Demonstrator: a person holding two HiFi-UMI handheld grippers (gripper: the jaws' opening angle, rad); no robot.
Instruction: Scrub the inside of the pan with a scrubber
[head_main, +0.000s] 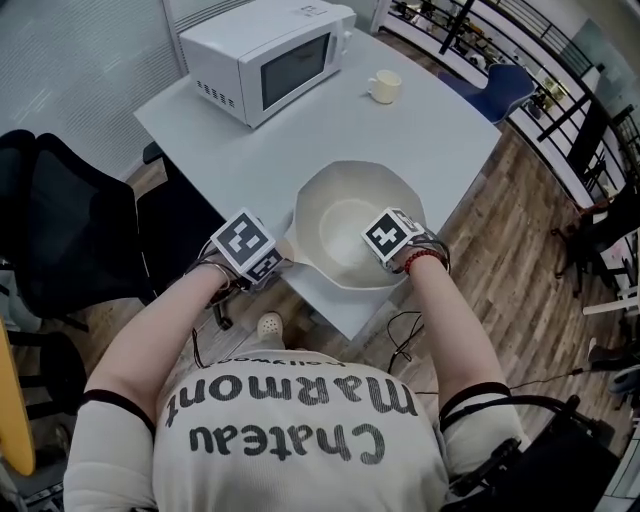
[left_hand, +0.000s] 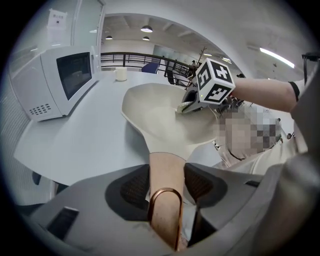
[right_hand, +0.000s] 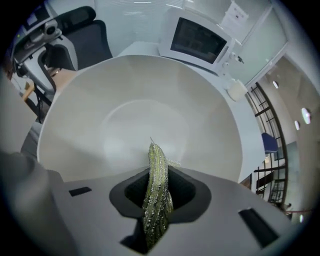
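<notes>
A cream pan (head_main: 345, 205) sits near the front edge of the grey table (head_main: 250, 160). Its tan handle (left_hand: 165, 172), with a copper loop at the end, runs between the pads of my left gripper (left_hand: 166, 187), which is shut on it. My left gripper (head_main: 282, 258) is at the pan's left rim in the head view. My right gripper (head_main: 388, 252) hangs over the pan's near right side, pointing steeply down. It is shut on a green glittery scrubber (right_hand: 156, 187), whose tip reaches toward the pan's inner wall (right_hand: 150, 110). Whether the tip touches the wall is unclear.
A white microwave (head_main: 265, 60) stands at the back left of the table and a cream cup (head_main: 384, 86) at the back. A black office chair (head_main: 60, 220) stands left of the table. The table's front edge (head_main: 330, 310) runs right beneath the pan.
</notes>
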